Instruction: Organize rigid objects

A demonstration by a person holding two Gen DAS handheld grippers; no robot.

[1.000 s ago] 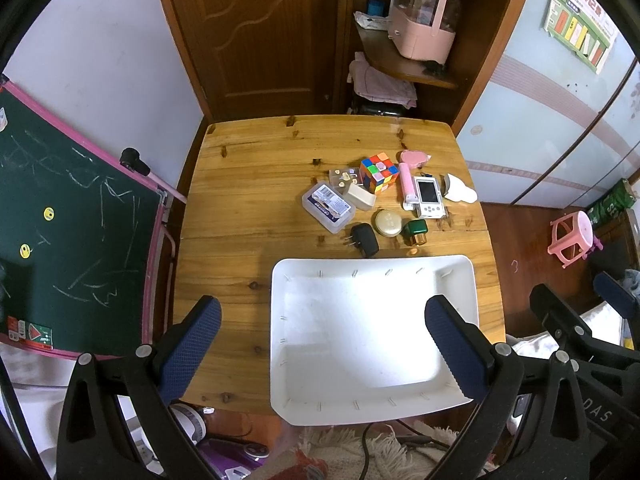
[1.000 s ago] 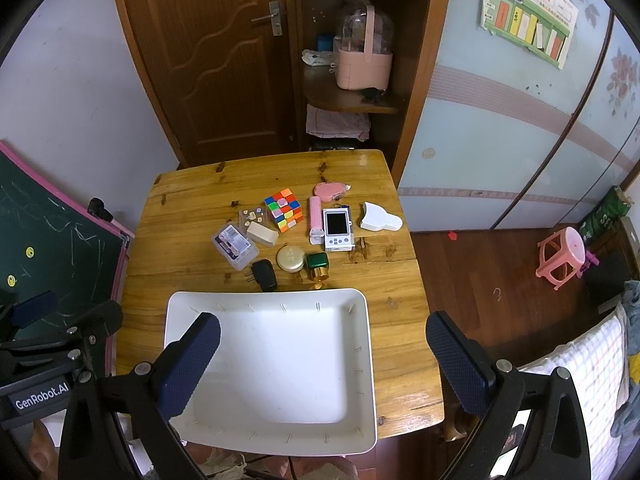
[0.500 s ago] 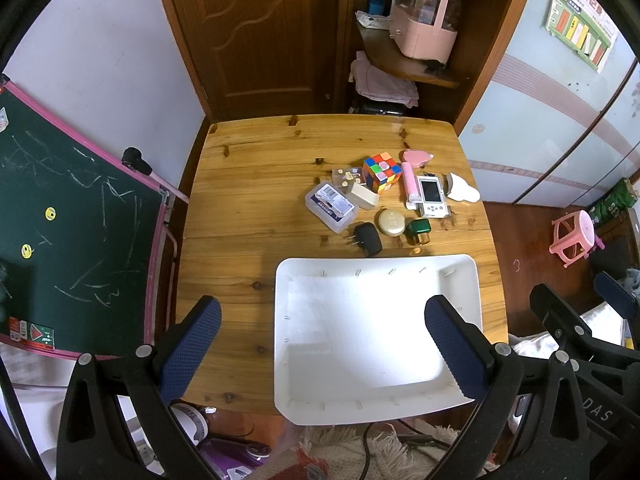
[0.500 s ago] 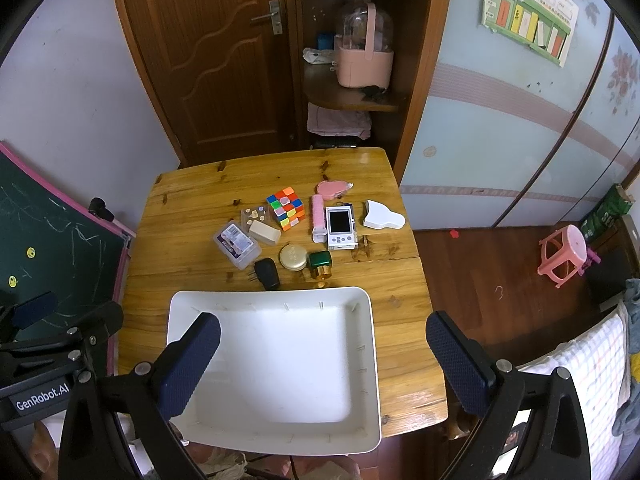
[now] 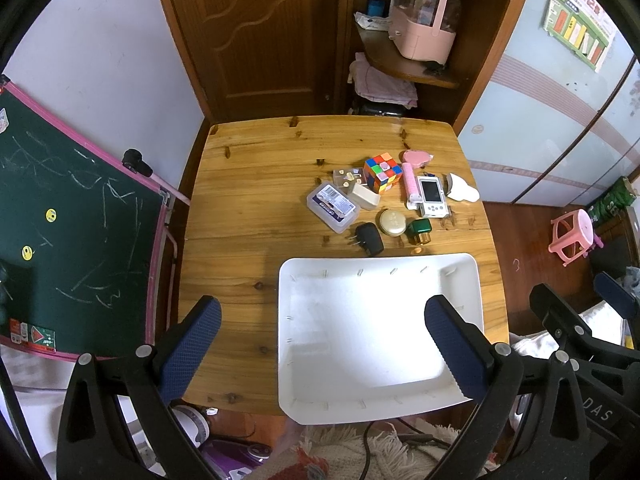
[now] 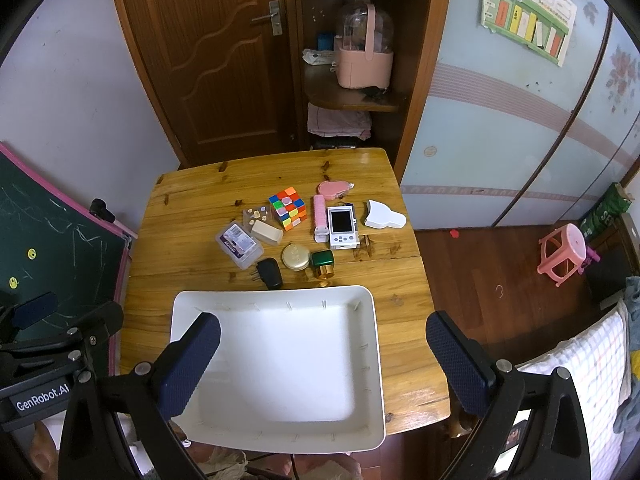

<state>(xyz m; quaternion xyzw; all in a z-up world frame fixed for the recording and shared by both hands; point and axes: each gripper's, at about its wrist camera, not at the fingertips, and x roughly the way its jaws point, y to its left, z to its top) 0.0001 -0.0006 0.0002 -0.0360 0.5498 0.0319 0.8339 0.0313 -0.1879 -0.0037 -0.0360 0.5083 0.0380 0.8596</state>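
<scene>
A white tray [image 5: 372, 280] [image 6: 276, 300] lies at the near edge of a wooden table [image 5: 256, 200] [image 6: 184, 248], with nothing in it. Beyond it sits a cluster of small items: a colourful puzzle cube [image 5: 382, 172] [image 6: 288, 208], a clear plastic box [image 5: 332, 206] [image 6: 239, 243], a black plug adapter [image 5: 369, 239] [image 6: 269, 274], a round gold tin [image 5: 392, 222] [image 6: 296, 257], a green bottle [image 5: 419, 231] [image 6: 322, 264] and a white handheld device [image 5: 431, 196] [image 6: 342, 226]. My left gripper [image 5: 322, 346] and right gripper [image 6: 323, 358] are both open, high above the tray.
A pink tape dispenser [image 6: 334, 190], a pink tube [image 6: 319, 212] and a white curved piece [image 6: 384, 216] lie at the cluster's right. A green chalkboard [image 5: 68, 224] stands left of the table. A door and shelf with a pink basket [image 6: 362, 66] stand behind. A pink stool [image 6: 562, 254] is on the floor.
Both cameras have shifted slightly; the table and tray sit a little further right in the views. No object on the table has moved.
</scene>
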